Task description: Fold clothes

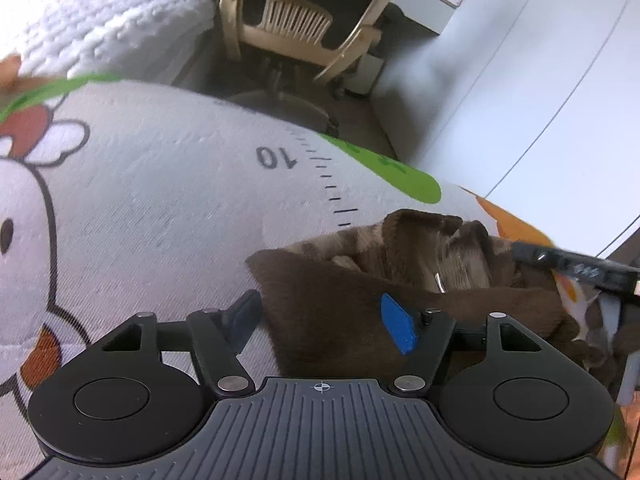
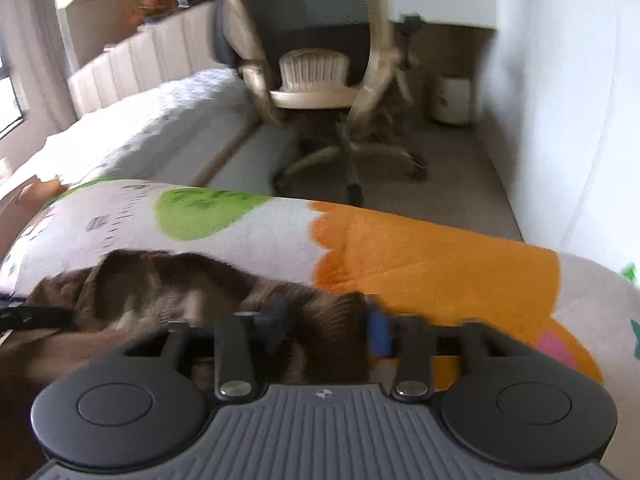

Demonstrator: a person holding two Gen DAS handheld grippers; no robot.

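Note:
A brown fuzzy garment lies bunched on a printed play mat. My left gripper is open, its blue-padded fingers straddling the garment's near left corner, low over it. The right gripper shows at the right edge of the left wrist view, at the garment's far side. In the right wrist view my right gripper is open, with a fold of the brown garment between its fingers. The view is blurred, so I cannot tell whether the pads touch it.
The mat carries cartoon prints, a ruler scale and green and orange patches. A white knitted blanket lies beyond it. A beige office chair stands on the floor past the mat edge, a white wall to the right.

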